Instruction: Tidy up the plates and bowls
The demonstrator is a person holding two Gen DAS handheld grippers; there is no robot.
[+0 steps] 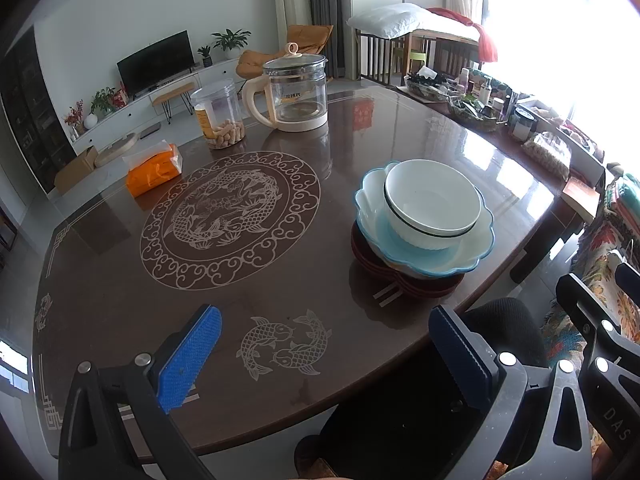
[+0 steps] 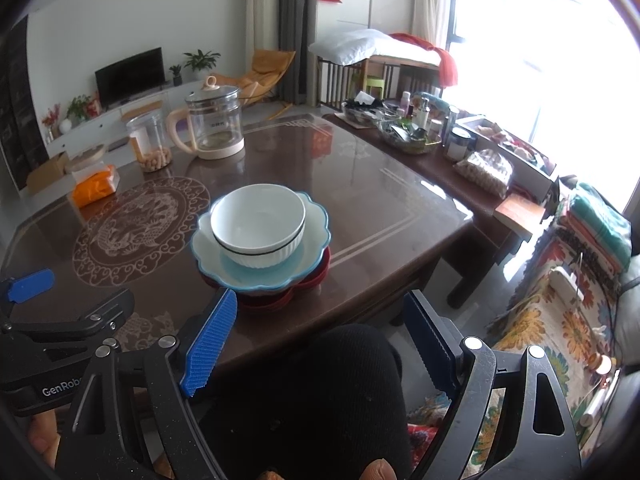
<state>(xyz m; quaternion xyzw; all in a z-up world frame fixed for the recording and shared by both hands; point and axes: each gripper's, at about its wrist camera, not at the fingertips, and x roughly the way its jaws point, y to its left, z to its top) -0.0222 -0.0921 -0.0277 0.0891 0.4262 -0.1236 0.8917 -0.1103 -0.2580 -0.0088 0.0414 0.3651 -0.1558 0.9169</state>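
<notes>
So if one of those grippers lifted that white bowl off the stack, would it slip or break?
The white bowl looks glazed and glossy, so probably slippery between the pads. It seems to be rigid ceramic, likely breakable if dropped. It sits loosely in the blue-rimmed plate, so it should lift free.

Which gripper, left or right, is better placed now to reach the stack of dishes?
Probably the right gripper. Its open fingers point almost at the white bowl on the blue-rimmed plate. The left gripper, also open, faces bare table, with the stack off to its right.
</notes>
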